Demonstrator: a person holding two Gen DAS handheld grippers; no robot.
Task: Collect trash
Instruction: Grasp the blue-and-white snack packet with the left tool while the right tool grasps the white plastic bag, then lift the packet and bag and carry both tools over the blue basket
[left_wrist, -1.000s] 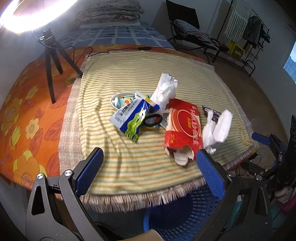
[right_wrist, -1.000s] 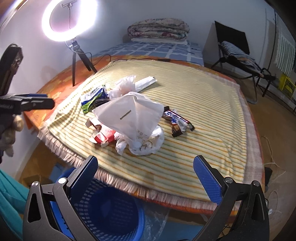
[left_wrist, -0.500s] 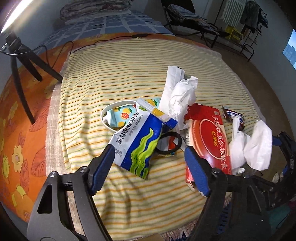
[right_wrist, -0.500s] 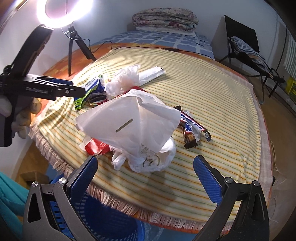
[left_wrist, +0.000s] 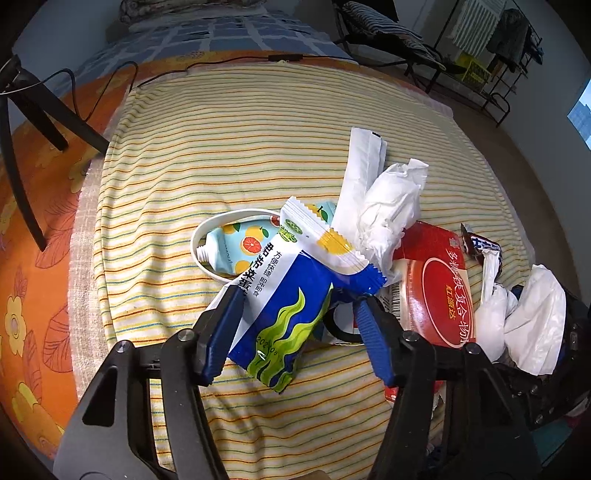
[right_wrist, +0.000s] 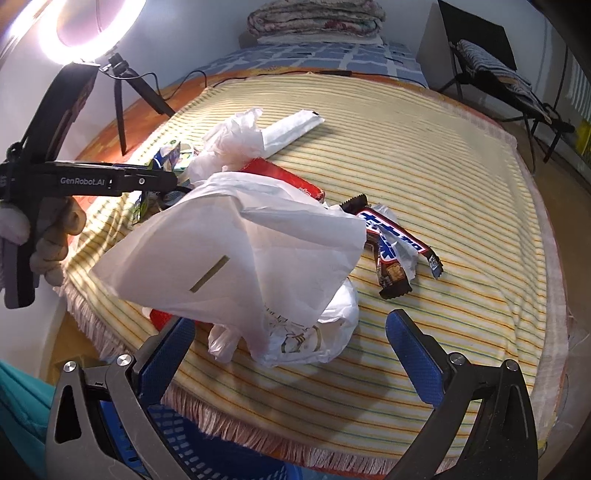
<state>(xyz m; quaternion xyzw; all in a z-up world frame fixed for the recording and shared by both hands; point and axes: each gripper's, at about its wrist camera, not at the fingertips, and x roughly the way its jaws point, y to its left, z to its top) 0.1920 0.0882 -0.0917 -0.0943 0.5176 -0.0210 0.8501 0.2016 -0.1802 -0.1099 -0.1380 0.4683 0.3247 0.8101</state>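
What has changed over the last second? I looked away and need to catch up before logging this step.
The left gripper moved forward over the striped cloth and its jaws narrowed around the blue-and-green snack packet, though a firm grip isn't clear. The right gripper edged closer to the white plastic bag, jaws wide open. The trash pile has not shifted.

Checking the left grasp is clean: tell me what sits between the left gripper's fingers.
In the left wrist view, the blue and green snack packet lies between the left gripper fingers; they are open and straddle it over the striped cloth.
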